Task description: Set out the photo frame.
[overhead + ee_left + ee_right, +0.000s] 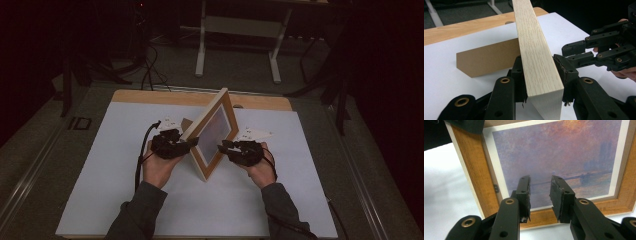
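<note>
The picture frame (212,135) stands on one corner near the middle of the bench (100,170), tilted like a diamond. Its moulding is pale, straight-grained wood with square edges; the front face is a warmer orange-brown wood around a white mat and a hazy purple-orange print. A brown cardboard easel back (486,60), flat and matte with a slanted end, projects from the rear on the left side.

The left gripper (172,142) has its black fingers (517,75) clamped on the left edge of the frame, one on each face. The right gripper (235,148) sits just beside the glazed front, near its lower right edge; its fingers (524,192) are apart, with the print visible in the gap between them.

The bench carries a smooth white sheet, with a bare strip of light wood along the far edge. Open surface lies on the left, right and near sides of the frame. Beyond the far edge, white table legs (201,50) stand on a grey floor, well apart from the work
</note>
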`<action>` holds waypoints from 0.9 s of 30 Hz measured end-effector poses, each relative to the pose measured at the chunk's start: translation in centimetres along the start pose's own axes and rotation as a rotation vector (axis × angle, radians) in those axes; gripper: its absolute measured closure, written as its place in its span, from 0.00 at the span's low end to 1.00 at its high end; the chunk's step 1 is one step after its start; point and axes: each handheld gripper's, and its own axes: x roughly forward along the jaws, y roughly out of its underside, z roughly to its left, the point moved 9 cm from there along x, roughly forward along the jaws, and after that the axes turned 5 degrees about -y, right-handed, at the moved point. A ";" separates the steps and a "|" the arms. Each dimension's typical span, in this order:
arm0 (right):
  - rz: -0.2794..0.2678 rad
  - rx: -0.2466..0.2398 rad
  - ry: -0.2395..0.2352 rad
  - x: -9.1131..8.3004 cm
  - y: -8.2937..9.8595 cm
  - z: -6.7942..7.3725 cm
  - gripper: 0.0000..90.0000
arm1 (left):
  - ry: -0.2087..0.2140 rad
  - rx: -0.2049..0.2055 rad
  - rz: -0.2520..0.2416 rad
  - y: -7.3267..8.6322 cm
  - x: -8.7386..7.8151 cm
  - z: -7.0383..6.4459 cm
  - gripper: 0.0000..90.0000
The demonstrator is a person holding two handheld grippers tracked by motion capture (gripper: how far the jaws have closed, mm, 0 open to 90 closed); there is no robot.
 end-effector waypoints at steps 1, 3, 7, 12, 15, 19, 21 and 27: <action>0.000 0.001 0.001 0.0 0.0 0.0 0.77 | 0.004 0.003 0.001 0.0 -0.1 0.2 0.74; 0.000 0.001 0.001 0.1 0.0 0.0 0.77 | 0.015 0.002 0.003 0.0 -0.2 0.5 0.74; 0.000 -0.002 0.001 0.1 -0.1 0.0 0.77 | 0.031 0.006 0.007 0.1 -0.5 1.0 0.75; 0.003 -0.004 0.001 0.1 -0.1 0.0 0.77 | 0.051 0.014 0.011 0.1 -0.8 1.4 0.75; 0.003 -0.005 0.000 0.1 -0.2 0.1 0.77 | 0.068 0.026 0.014 0.2 -1.0 1.7 0.75; 0.004 -0.008 0.000 0.1 -0.2 0.1 0.77 | 0.091 0.034 0.017 0.3 -1.2 2.0 0.75; 0.004 -0.009 0.002 0.1 -0.3 0.0 0.77 | 0.113 0.045 0.023 0.3 -1.4 2.2 0.75; 0.006 -0.014 0.004 0.1 -0.3 0.0 0.77 | 0.161 0.069 0.037 0.5 -1.8 2.6 0.76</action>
